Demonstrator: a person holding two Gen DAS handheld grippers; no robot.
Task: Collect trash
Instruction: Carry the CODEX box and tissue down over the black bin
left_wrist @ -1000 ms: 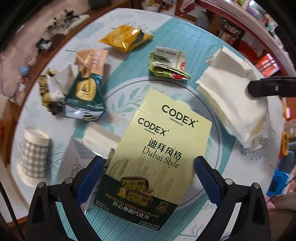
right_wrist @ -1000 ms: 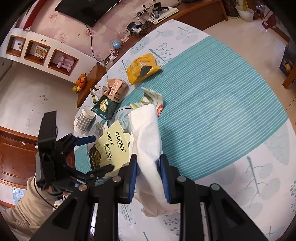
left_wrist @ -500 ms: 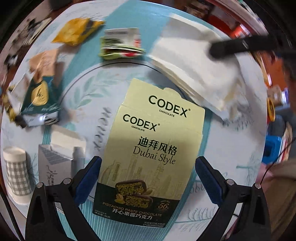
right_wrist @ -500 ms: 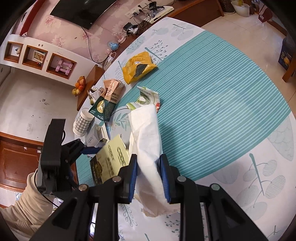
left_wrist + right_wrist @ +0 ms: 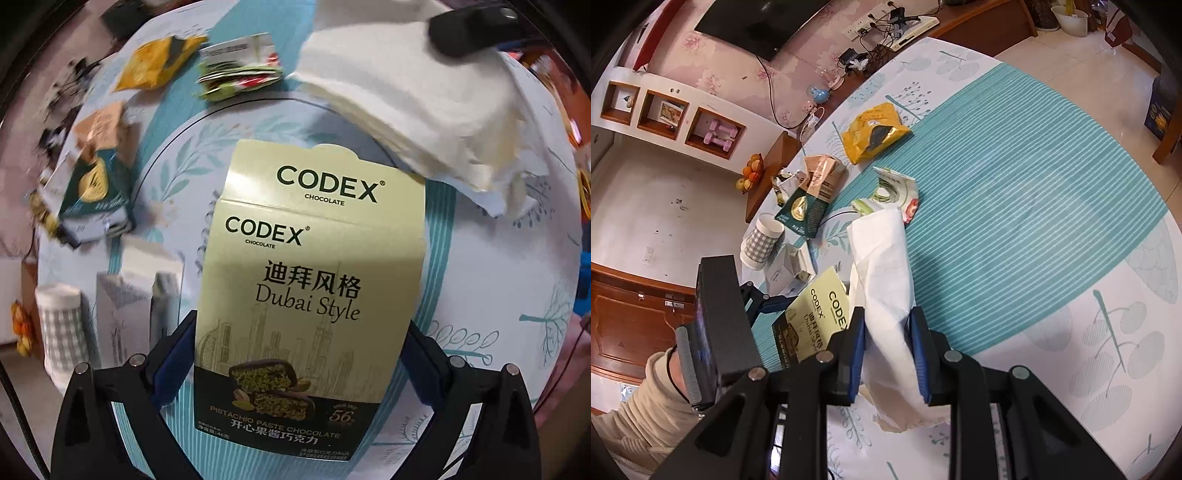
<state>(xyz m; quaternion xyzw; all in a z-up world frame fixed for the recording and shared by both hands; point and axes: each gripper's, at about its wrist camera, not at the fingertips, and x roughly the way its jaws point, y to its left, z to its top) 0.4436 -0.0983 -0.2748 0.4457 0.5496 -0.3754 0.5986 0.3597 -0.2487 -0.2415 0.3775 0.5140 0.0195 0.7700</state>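
A person's right gripper (image 5: 888,354) clamps a white tissue wad (image 5: 882,280) above the table (image 5: 1034,206), while the left gripper (image 5: 295,354) brackets the chocolate box (image 5: 314,280) beside it, grip unconfirmed. Beyond the box, wrappers and a checked cup (image 5: 761,240) await collection; next likely: closing on the box

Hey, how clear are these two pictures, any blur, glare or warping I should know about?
Left wrist view: the chocolate box between the fingers reads sharp, while the yellow bag and other wrappers toward the left edge are smeared by motion. Right wrist view: sharp throughout, with daylight glare on the floor. Both views: fisheye bending and dark corners; the table edge curves.
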